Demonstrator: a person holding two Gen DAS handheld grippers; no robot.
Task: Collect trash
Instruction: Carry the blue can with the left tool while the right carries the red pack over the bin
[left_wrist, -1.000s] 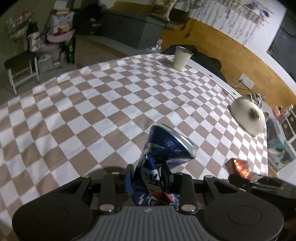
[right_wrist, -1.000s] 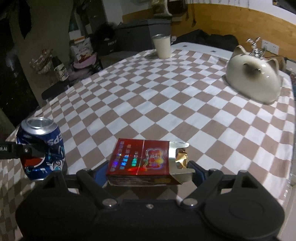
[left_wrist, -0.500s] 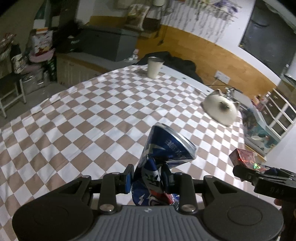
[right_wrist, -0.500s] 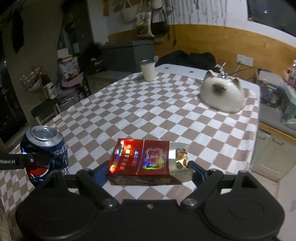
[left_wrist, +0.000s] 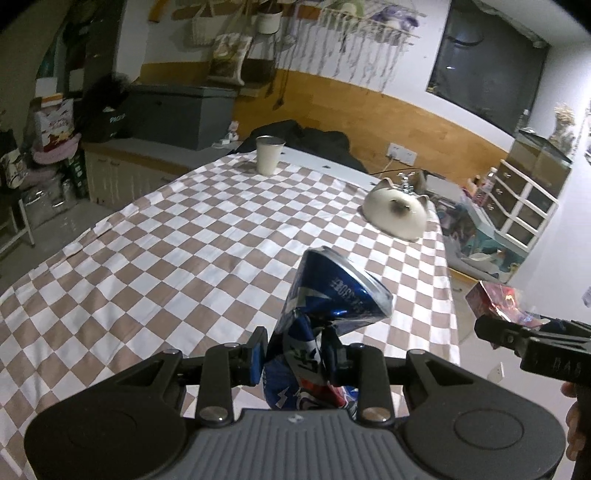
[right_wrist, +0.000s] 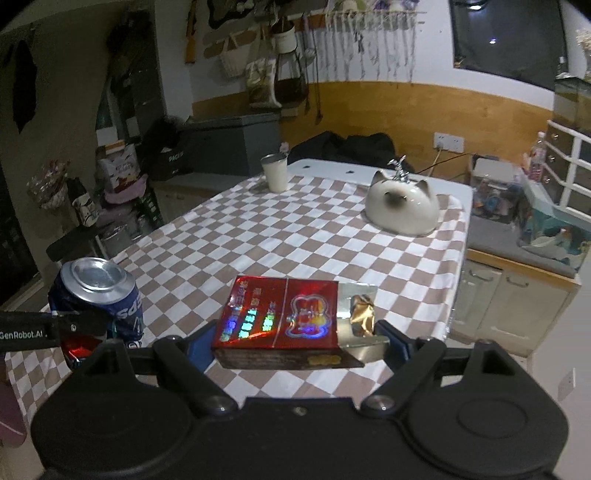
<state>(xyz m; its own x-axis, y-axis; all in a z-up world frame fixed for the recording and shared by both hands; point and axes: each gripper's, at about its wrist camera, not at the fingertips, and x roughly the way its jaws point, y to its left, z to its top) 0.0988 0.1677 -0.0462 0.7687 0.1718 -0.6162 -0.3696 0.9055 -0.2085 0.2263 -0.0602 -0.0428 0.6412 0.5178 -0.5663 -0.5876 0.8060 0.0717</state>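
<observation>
We are gripping the crushed blue can (left_wrist: 325, 321) in the left gripper (left_wrist: 295, 360), low in the centre of the left wrist view; its pads are pressing into the dented waist of the can, whose rim end is tilting up and to the right, clear of the checked tablecloth (left_wrist: 184, 258) behind it; in the right wrist view the same can is showing at the lower left, its silver top facing up. We are pinching the red cigarette pack (right_wrist: 284, 314) across its length in the right gripper (right_wrist: 295, 339), jaws spread wide around it, in the lower centre of that view; its lid is hanging open at the right end, with gold foil showing; the pack is also peeking in at the right edge of the left wrist view. Further up both frames, a pale cup (right_wrist: 275, 171) is standing near the far edge of the cloth, and a white cat-shaped piece (right_wrist: 400, 206) is sitting to the right of it, well apart.
</observation>
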